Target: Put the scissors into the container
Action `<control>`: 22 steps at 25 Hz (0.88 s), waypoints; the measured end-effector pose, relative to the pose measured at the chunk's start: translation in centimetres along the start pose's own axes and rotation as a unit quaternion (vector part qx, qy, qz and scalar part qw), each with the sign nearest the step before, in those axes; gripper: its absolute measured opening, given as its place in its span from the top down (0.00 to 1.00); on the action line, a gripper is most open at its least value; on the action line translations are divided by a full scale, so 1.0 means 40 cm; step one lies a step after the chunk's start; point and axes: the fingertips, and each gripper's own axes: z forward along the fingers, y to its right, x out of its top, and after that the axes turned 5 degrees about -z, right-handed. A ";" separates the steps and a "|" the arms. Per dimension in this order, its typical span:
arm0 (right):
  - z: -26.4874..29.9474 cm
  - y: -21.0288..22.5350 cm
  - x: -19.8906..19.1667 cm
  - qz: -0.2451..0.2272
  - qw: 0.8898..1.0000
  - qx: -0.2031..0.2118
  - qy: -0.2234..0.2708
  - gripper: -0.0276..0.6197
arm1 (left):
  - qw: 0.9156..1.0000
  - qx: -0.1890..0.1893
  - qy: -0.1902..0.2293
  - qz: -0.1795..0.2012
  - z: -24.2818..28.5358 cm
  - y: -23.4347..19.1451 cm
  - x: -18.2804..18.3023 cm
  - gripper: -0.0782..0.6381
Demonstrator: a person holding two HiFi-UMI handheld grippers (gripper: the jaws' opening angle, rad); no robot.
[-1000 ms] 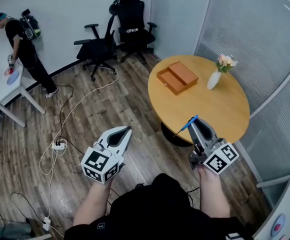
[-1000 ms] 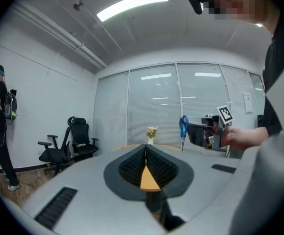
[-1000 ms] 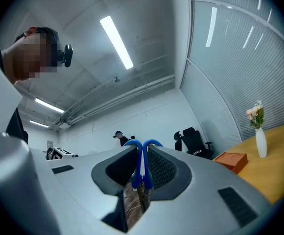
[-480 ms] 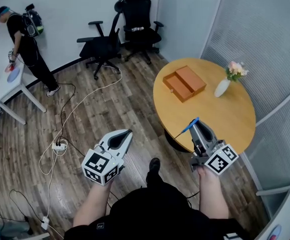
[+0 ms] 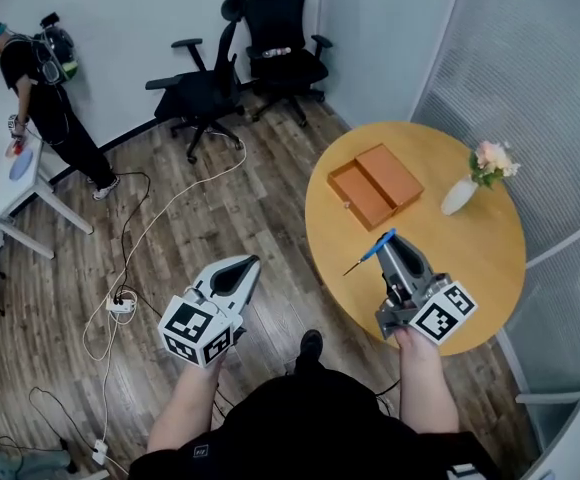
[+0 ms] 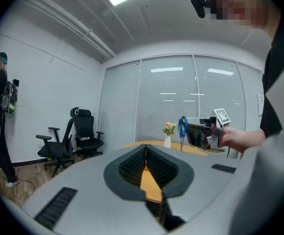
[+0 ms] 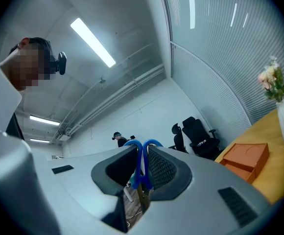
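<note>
Over the table's [image 5: 450, 248] near edge, the right gripper's [image 7: 142, 153] jaws hide the scissors [image 7: 138, 175] below their 2 blue loops. On the table, the container's [image 5: 375, 184] inside is too small to tell.

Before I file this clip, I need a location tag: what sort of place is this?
Probably an office meeting room. It has two black swivel office chairs, a round wooden table with a flower vase on it, and what look like glazed partition walls curving round it.
</note>
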 end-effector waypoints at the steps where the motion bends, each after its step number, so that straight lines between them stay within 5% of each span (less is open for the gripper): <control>1: 0.011 0.024 0.002 0.003 1.000 0.000 -0.001 0.83 | 1.000 -0.001 -0.003 0.000 0.025 -0.010 0.005 0.87; 10: 0.048 0.217 0.038 0.023 1.000 -0.019 0.007 0.83 | 1.000 -0.021 -0.017 0.009 0.228 -0.049 0.058 0.87; 22: 0.076 0.326 0.032 0.022 0.997 -0.072 -0.006 0.83 | 0.996 -0.086 -0.023 -0.007 0.396 -0.099 0.077 0.87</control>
